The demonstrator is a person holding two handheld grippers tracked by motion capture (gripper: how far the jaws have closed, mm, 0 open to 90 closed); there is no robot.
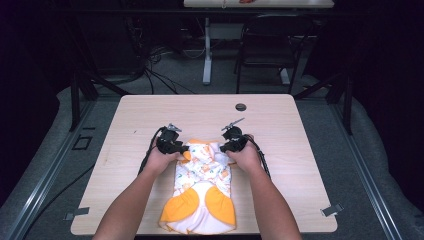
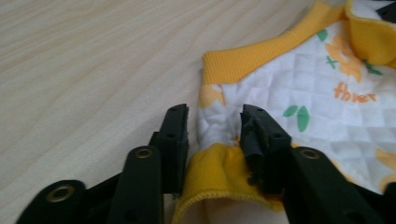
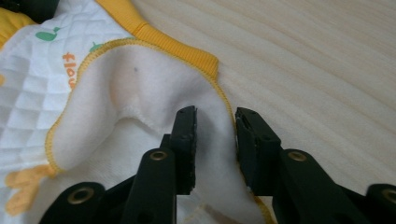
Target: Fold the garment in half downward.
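Hands come up from the bottom of the high view, both arms bare and bent a little toward the middle of the light wooden table point(image 1: 150, 115). On the left side, the left hand point(image 1: 159, 160) curls around the left black gripper point(image 1: 181, 149), which points inward at the top left corner of the small quilted baby garment, white with orange flowers and yellow trim point(image 1: 202, 192). In the left gripper view, the two jaws stand apart, and a bunched yellow cuff of the garment point(image 2: 224, 172) sits in the gap between them, touching the right jaw. The garment lies flat in the middle of the table, near the person's edge, with its yellow legs pointing toward the person. On the right side, the right hand point(image 1: 245, 159) holds the right black gripper point(image 1: 226, 147) at the top right corner. Its jaws are also apart, with the soft white inner side of the cloth point(image 3: 140, 88) lying between them. A small dark round disc point(image 1: 241, 107) sits farther back on the table.
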